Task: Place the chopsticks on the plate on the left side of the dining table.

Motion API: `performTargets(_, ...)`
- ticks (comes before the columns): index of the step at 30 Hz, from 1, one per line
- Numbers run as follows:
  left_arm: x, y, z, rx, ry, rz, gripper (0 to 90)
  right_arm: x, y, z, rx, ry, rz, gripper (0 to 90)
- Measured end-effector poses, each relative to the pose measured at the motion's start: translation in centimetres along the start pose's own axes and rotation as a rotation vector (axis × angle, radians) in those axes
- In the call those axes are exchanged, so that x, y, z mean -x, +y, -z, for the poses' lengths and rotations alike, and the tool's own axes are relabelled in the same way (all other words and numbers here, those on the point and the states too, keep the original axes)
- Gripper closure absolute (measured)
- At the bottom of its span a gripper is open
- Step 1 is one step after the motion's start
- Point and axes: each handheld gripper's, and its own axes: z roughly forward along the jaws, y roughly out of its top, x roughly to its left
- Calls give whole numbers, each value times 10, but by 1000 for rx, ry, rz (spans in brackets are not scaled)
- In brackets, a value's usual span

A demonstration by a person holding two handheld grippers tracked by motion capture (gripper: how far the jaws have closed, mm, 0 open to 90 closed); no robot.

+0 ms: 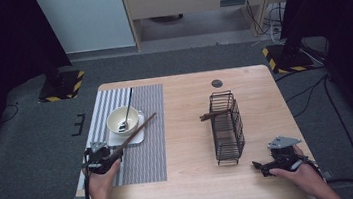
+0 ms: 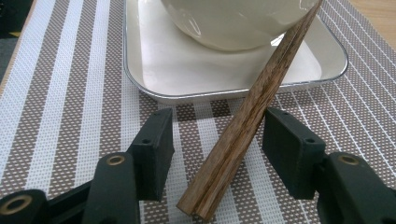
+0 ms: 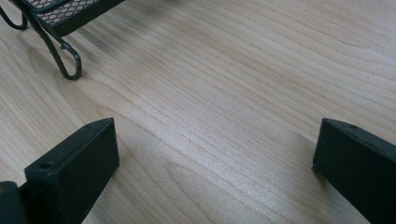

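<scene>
While the left tongs stand released around the chopsticks, pads clear of the wood, and the right tongs rest spread over the bare desk, withdraw straight back, since the pair's long axis runs from the placemat up across the tray rim, tips leaning against the bowl.

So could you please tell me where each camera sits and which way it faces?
High view: above the person's side, looking forward and down on the table; both forearms show.
Left gripper view: on the left gripper, facing chopsticks, tray; jaws apart.
Right gripper view: on the right gripper, facing wood.
Shared: the rack.
</scene>
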Motion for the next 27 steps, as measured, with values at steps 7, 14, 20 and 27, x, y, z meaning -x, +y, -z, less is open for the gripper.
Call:
performTargets(7, -4, 0, -2, 2, -2, 4, 416, 0, 0, 0, -2, 0, -1, 2)
performTargets(14, -4, -1, 1, 5, 2, -19, 390, 0, 0, 0, -1, 0, -1, 2)
performTargets(20, -5, -3, 5, 14, 1, -29, 363, 0, 0, 0, -1, 0, 0, 2)
performTargets(27, -8, -4, 6, 14, 11, -36, 370, 0, 0, 0, -1, 0, 0, 2)
